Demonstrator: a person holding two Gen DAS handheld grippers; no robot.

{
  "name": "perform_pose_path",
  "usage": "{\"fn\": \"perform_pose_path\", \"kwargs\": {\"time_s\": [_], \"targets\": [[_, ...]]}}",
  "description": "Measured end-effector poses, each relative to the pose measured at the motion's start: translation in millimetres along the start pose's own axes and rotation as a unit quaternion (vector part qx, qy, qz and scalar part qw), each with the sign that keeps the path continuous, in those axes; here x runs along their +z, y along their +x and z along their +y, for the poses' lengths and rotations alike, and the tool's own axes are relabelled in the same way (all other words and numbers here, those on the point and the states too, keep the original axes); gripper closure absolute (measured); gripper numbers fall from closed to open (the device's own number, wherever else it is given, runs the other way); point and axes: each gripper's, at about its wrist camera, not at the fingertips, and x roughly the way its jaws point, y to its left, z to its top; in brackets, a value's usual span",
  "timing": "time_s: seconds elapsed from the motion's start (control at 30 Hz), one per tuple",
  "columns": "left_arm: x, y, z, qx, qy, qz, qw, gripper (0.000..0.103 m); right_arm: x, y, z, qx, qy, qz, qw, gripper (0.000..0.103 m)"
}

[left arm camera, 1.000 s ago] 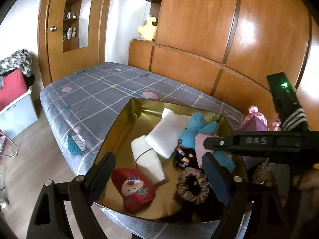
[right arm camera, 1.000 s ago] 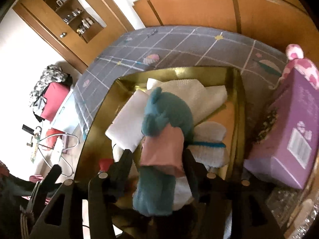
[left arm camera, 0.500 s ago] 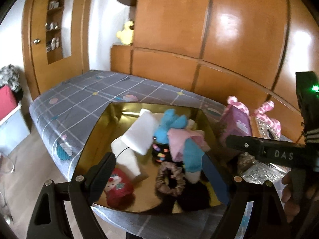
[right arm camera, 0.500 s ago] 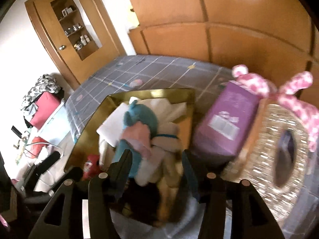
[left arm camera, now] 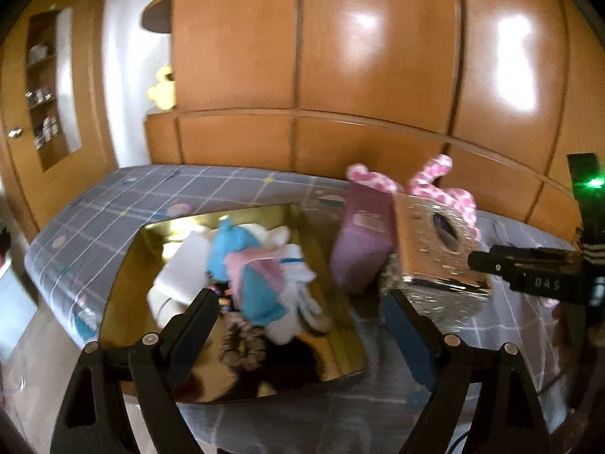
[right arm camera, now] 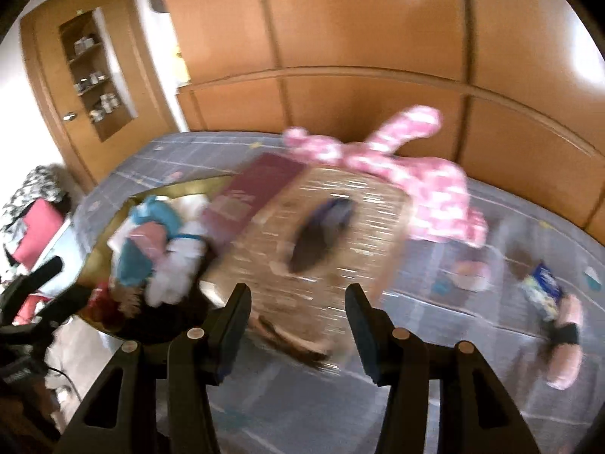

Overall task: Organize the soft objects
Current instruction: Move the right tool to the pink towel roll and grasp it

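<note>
A gold tray (left arm camera: 124, 265) on the bed holds a blue plush in a pink shirt (left arm camera: 249, 265), white folded cloths (left arm camera: 177, 268) and a brown scrunchie (left arm camera: 244, 344). The tray also shows in the right wrist view (right arm camera: 113, 227). My left gripper (left arm camera: 302, 325) is open and empty above the tray's near edge. My right gripper (right arm camera: 298, 321) is open and empty in front of a glittery tissue box (right arm camera: 329, 227). A pink spotted plush (right arm camera: 427, 178) lies behind that box. A pink slipper (right arm camera: 567, 344) lies at the right.
A purple box (left arm camera: 359, 242) stands between the tray and the glittery tissue box (left arm camera: 435, 249). The grey checked bed (left arm camera: 113, 196) ends at wooden wall panels behind. A blue packet (right arm camera: 544, 287) lies on the bed at right. The right wrist view is motion-blurred.
Both grippers have swung right, away from the tray toward the tissue box and pink plush. The blue plush that was between my right fingers now lies in the tray.
</note>
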Motion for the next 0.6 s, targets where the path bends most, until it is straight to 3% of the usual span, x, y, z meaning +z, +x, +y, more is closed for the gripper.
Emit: {"fn": "perform_pose_path", "kwargs": {"time_s": [0.23, 0.37, 0.5, 0.6], "targets": [[8, -2, -41, -0.038, 0.048, -0.004, 0.9981, 0.012, -17, -28, -90, -0.089, 0.040, 0.002, 0.995, 0.051], [14, -2, -70, -0.064, 0.076, -0.006, 0.9950, 0.012, -25, -51, -157, -0.160, 0.084, -0.014, 0.984, 0.051], [18, -4, -97, -0.104, 0.095, -0.003, 0.9900, 0.012, -43, -69, -237, -0.248, 0.164, -0.032, 0.954, 0.051], [20, -9, -122, -0.123, 0.124, -0.008, 0.9846, 0.012, -70, -79, -293, -0.293, 0.255, -0.044, 0.921, 0.051]]}}
